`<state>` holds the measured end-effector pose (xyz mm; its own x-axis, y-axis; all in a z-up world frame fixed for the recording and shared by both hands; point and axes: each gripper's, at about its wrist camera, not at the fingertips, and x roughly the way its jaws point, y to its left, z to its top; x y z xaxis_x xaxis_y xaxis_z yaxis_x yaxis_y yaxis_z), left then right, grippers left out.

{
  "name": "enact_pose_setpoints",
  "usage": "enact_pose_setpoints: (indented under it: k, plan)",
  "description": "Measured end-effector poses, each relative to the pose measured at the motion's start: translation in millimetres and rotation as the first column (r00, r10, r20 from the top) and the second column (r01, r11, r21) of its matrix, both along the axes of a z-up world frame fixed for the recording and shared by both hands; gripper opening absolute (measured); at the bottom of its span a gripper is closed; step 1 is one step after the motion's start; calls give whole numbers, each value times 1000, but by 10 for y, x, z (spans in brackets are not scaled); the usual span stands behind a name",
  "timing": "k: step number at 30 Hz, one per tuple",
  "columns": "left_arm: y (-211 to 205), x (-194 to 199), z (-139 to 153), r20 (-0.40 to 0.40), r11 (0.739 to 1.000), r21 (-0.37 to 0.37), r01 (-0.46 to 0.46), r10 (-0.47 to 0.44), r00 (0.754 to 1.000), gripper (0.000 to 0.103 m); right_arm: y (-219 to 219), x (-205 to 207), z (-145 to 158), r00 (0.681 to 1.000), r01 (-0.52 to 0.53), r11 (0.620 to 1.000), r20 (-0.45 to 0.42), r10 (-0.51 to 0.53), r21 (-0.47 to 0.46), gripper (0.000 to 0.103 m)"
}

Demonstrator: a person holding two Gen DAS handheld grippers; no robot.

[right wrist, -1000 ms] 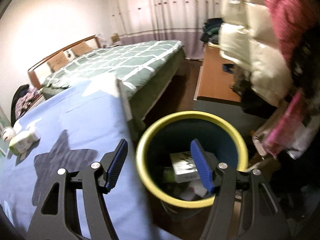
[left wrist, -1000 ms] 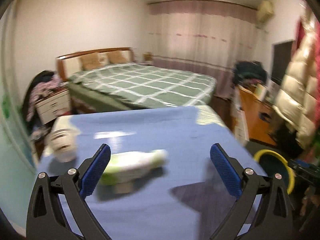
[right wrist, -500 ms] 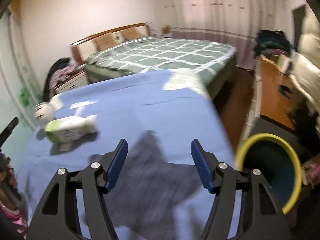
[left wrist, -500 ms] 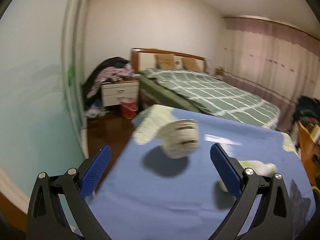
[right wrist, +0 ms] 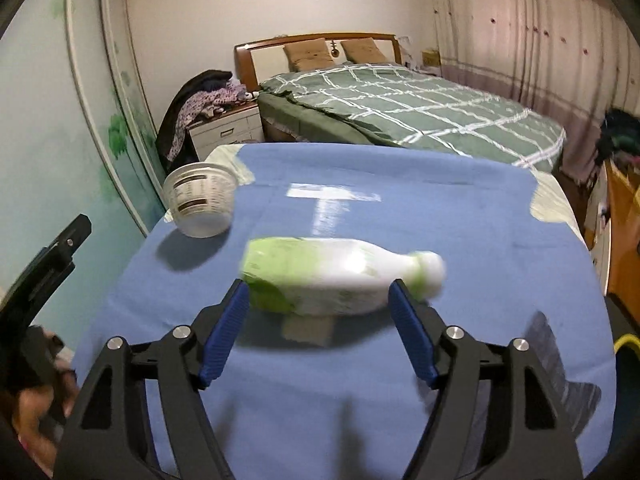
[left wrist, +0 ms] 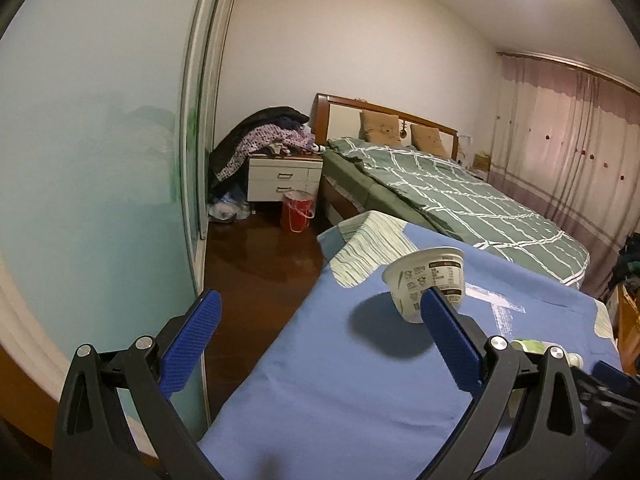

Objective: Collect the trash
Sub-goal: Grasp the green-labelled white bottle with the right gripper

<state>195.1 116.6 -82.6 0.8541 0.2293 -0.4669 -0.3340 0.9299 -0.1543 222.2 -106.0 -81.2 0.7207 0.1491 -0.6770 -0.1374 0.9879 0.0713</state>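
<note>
A green-and-white plastic bottle lies on its side on a blue cloth spread over a low surface, cap pointing toward the right side of the right wrist view, a small pale scrap on the cloth just under it; the picture of it is smeared. The right gripper hangs just short of the bottle, its blue pads spread apart with nothing between them and no contact, the jaws having just been opening wider. A white printed paper cup lies tipped on the same cloth near the far left corner, close to the cloth's left edge and apart from the bottle. The left gripper is also spread wide and empty; its right finger overlaps the cup in the left wrist view, though whether it touches cannot be told, and its left finger hangs out past the cloth's edge over dark wood floor. Bare blue cloth runs open beyond both items to the far edge; a striped patch marks the far left corner. A pale green wardrobe door stands close along the left side; a green checked bed lies behind; a yellow rim shows at the lower right edge beyond the cloth.
</note>
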Motion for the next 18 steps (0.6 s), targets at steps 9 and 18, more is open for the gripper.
enact_pose_setpoints:
  k: [9,18]
  plan:
    - [-40,21,-5,-5,1000,-7,12,-12,1000,98,363,267,-166,998,67,986,12,-66,-152,73]
    - [-83,5,-9,-9,1000,-8,16,-17,1000,98,139,190,-265,996,82,985,-10,-84,-149,75]
